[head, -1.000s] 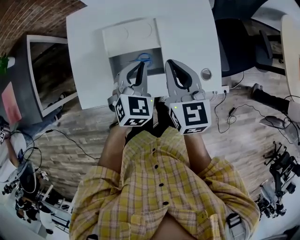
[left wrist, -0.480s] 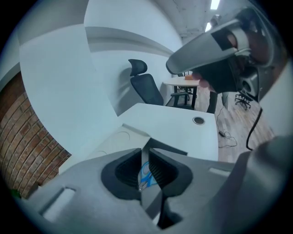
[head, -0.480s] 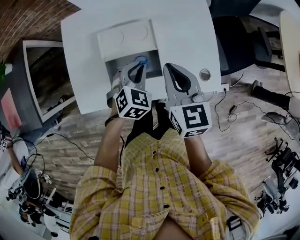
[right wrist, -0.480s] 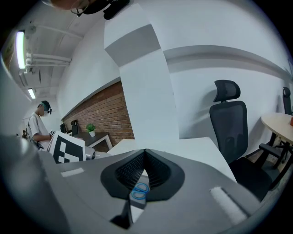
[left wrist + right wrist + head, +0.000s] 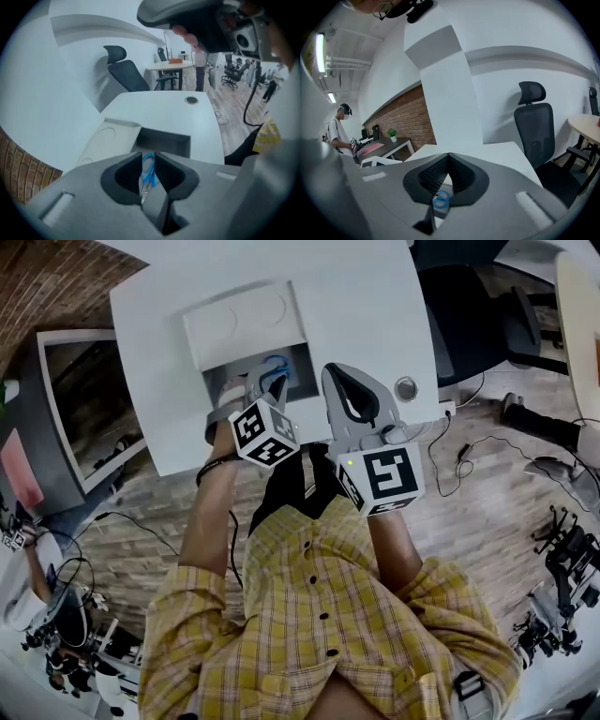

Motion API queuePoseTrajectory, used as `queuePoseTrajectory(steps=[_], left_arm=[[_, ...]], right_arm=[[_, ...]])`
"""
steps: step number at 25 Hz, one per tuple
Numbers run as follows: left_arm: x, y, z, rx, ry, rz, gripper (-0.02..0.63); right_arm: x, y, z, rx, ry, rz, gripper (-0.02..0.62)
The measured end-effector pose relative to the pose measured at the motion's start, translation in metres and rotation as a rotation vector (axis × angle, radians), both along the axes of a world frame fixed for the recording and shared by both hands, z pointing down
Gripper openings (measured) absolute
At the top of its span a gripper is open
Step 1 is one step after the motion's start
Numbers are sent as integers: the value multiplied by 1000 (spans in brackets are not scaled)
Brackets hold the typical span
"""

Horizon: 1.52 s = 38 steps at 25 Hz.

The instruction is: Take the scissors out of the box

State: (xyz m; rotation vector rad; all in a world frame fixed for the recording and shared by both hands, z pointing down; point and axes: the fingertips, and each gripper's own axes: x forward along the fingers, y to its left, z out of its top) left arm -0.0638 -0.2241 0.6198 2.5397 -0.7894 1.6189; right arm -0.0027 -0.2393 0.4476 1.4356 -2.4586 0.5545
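Head view: left gripper (image 5: pixel 267 381) hovers over open grey box (image 5: pixel 230 369) on white surface (image 5: pixel 366 306), jaws narrowly apart, empty. Blue-handled scissors (image 5: pixel 277 365) lie inside. Right gripper (image 5: pixel 336 369) closed, empty, beside box.

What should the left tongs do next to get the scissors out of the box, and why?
Probably lower the left tongs into the box and close on the scissors. The jaws stand slightly apart above the open box, and the blue-handled scissors lie lined up in the gap between them, not yet gripped.
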Motion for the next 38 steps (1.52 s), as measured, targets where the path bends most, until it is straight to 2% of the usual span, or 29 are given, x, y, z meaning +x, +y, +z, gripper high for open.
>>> queuePoseTrajectory(steps=[7, 12, 23, 30, 34, 38], left_arm=[[3, 4, 34, -97, -82, 130, 77], [6, 2, 53, -157, -102, 179, 87], [3, 4, 75, -220, -134, 232, 87], [1, 7, 84, -238, -153, 239, 80], [1, 6, 83, -192, -199, 287, 81], [1, 8, 74, -141, -156, 219, 81]], right_arm=[[-2, -4, 6, -2, 17, -16, 6], [3, -12, 12, -10, 19, 0, 6], [-2, -17, 16, -21, 30, 4, 6], [-3, -19, 21, -35, 34, 7, 6], [-5, -18, 20, -34, 35, 11, 6], [-2, -17, 14, -23, 32, 10, 6]])
